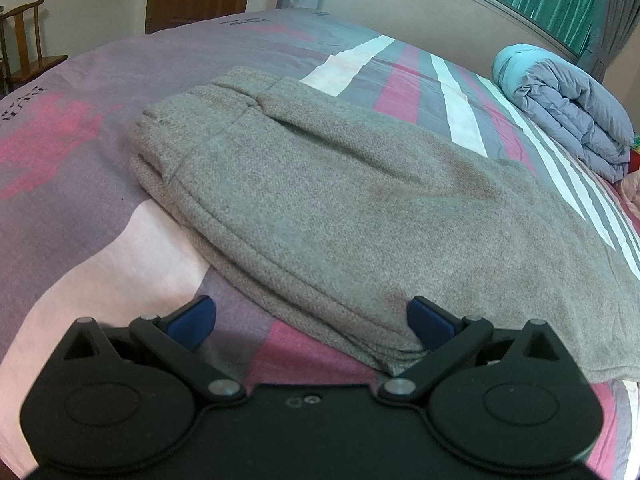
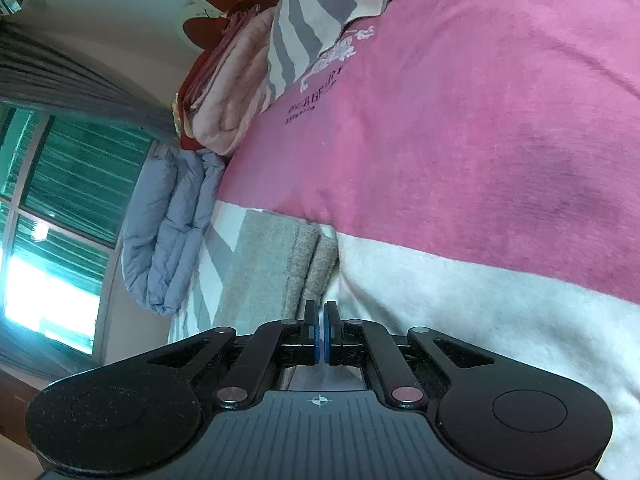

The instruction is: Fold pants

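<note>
Grey knitted pants (image 1: 328,196) lie folded in layers on the striped bedsheet (image 1: 80,184), waistband at the far left. My left gripper (image 1: 312,326) is open just above the near folded edge of the pants, its right blue pad (image 1: 430,322) against the fabric, holding nothing. In the right wrist view, which is rolled sideways, a folded end of the pants (image 2: 276,264) shows just beyond my right gripper (image 2: 321,314). Its blue pads are closed together with only a thin slit; no cloth shows between them.
A folded light-blue quilt (image 1: 568,108) lies at the far right of the bed; it also shows in the right wrist view (image 2: 168,232). Stacked pink and red bedding (image 2: 224,100) sits beyond it. A wooden chair (image 1: 28,48) and door stand far left. A window is behind the bed.
</note>
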The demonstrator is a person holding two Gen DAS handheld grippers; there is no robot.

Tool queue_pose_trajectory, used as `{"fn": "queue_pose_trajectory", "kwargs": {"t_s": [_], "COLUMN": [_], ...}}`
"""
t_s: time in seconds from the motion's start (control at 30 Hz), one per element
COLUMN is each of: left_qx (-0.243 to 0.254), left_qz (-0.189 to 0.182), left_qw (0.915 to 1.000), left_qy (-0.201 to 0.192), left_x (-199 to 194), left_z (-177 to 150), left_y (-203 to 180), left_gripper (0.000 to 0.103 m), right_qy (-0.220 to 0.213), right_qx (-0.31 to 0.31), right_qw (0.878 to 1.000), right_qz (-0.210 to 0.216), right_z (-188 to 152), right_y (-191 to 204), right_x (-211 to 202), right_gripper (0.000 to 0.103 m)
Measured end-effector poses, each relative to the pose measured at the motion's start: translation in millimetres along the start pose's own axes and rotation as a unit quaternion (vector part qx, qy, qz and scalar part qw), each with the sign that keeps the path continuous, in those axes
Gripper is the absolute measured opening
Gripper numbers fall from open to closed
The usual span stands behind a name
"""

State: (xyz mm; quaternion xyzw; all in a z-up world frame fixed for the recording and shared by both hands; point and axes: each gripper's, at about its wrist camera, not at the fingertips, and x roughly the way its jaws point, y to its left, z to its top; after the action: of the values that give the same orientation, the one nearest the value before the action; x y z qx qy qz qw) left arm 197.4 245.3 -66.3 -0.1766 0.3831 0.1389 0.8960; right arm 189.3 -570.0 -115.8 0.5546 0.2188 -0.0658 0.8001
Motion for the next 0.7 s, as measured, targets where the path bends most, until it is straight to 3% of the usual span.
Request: {"fn": "queue_pose_trajectory", "kwargs": {"t_s": [0.5, 0.57, 0.7], "left_qx": [0.000, -0.001, 0.000], "left_qz": [0.000, -0.001, -0.001], "left_qw": [1.0000, 1.0000, 1.0000], "left_qy": [0.001, 0.001, 0.001], "left_x": [-0.1, 0.2, 0.8], "left_z": [1.6, 1.8, 1.0], "left_y": [-0.3, 0.0, -0.3], "left_gripper": [0.097, 0.097, 0.097], "right_qy": [0.006, 0.007, 0.011], "right_qx": [0.030, 0.034, 0.022], "right_qw": [0.999, 0.999, 1.000], "right_qz": [0.013, 0.017, 0.012], "right_z": [3.0, 4.5, 6.8], "right_y": [-3.4, -0.8, 5.2], "right_x": [1.5, 4.0, 9.2], "right_gripper": [0.007, 0.018, 0.021]}}
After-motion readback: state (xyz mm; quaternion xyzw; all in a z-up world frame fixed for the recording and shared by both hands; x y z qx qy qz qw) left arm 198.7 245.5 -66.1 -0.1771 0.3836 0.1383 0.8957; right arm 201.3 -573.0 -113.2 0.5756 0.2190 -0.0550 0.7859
